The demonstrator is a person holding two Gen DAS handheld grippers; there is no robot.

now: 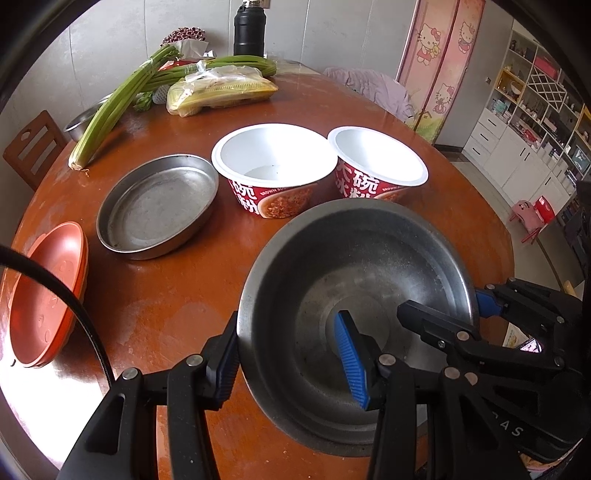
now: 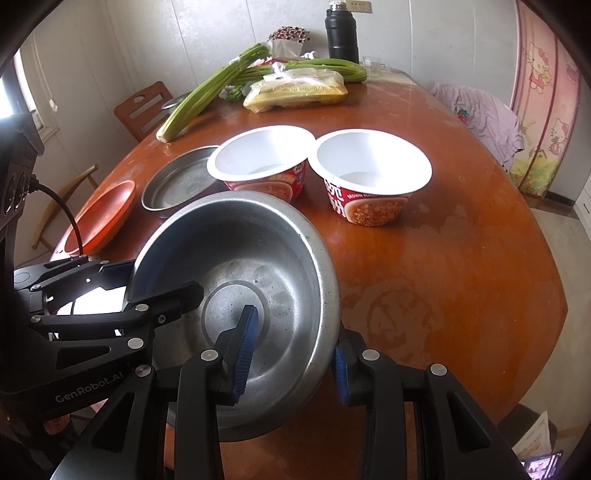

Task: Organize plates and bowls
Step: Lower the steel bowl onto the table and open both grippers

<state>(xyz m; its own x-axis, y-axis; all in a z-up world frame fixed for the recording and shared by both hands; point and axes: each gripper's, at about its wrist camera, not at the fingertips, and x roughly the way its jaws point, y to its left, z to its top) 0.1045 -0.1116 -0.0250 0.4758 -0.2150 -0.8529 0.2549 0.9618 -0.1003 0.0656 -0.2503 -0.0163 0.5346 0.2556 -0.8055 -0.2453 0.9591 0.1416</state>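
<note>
**Round silver metal bowl gripped by both tongs**

Hanging over the near part of the round brown wooden table, tilted a little. Being pinched on its rim from two sides. Left gripper clenching the rim, one blue pad inside the bowl and one black finger outside. Right gripper clenching the other side of the rim the same way, one blue pad inside, one outside.

Sitting on the table behind the bowl: two white paper cup bowls with red printed sides, the left one and the right one, rims just touching or nearly so. Lying to the left of them, a flat round silver metal pan. Resting further left, near the table edge, stacked orange plastic plates.

Lying at the far end: long green celery stalks, a clear plastic bag with yellow food, a tall black flask. Standing beside the table, a brown wooden chair.
</note>
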